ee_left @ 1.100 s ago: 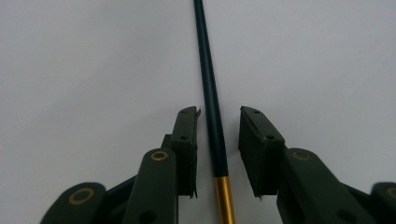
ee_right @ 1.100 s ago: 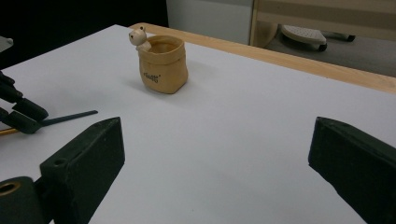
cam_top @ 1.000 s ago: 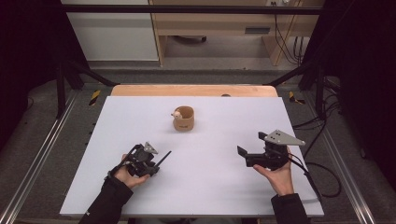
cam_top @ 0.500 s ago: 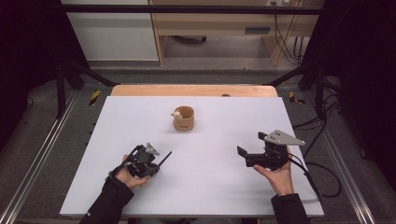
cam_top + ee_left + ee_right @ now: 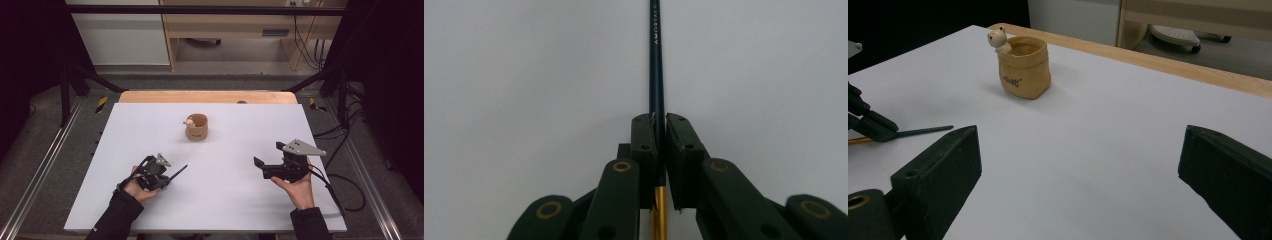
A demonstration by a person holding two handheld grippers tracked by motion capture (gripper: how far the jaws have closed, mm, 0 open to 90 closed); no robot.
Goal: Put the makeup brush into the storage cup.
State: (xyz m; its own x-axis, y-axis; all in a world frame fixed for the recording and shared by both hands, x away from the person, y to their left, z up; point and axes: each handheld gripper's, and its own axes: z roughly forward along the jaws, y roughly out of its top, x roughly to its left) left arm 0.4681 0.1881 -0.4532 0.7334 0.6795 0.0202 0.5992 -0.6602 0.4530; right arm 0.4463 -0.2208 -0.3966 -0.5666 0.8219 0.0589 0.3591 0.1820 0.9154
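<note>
Two tools, the left tool [image 5: 659,150] clamping one pencil [image 5: 656,60]; one pot [image 5: 196,127].

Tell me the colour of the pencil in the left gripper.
The pencil is dark teal with a gold end, seen best in the left gripper view.

— Pencil [image 5: 656,65]: dark glossy lacquer, gilt lettering, shiny gold-coloured lower end. Jaws: matt black plastic, brass-looking rivets.

— Pot [image 5: 1024,67]: tan, smooth, dull sheen, ceramic-looking. Table [image 5: 150,125]: matt white sheet over a bare wood edge.
</note>
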